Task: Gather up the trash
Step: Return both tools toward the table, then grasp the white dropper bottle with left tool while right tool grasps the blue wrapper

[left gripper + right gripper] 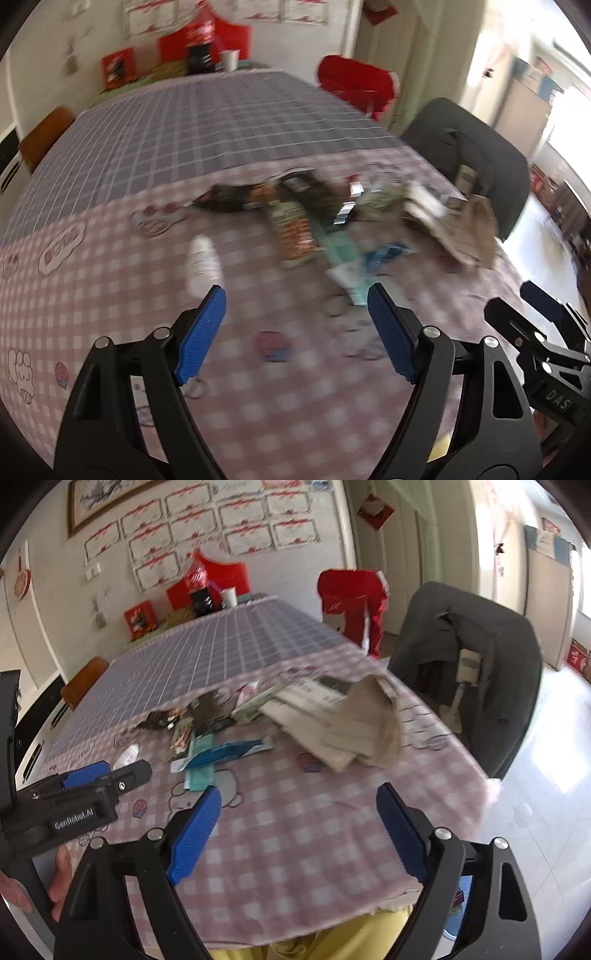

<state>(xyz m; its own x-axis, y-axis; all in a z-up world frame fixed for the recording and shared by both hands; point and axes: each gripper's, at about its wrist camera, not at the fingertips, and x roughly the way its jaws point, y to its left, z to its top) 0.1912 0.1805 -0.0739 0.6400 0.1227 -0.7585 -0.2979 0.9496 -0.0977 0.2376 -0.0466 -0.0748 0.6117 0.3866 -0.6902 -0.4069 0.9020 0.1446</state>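
Observation:
A pile of trash lies on the pink checked tablecloth (110, 280): dark snack wrappers (236, 197), an orange printed wrapper (293, 232), a teal packet (343, 251), a blue packet (384, 253) and a crumpled brown paper bag (469, 229). A small white bottle (202, 264) lies apart at the left, just beyond the left finger. My left gripper (295, 291) hovers open and empty short of the pile. My right gripper (299, 794) is open and empty over bare cloth, with the paper bag (362, 727) and the blue packet (229, 753) beyond it.
The table's near edge (369, 904) is right under the right gripper, with yellow clothing (351, 938) below it. A dark draped chair (480, 664) and a red draped chair (351, 598) stand on the right. Boxes and a white cup (229, 59) stand at the far end.

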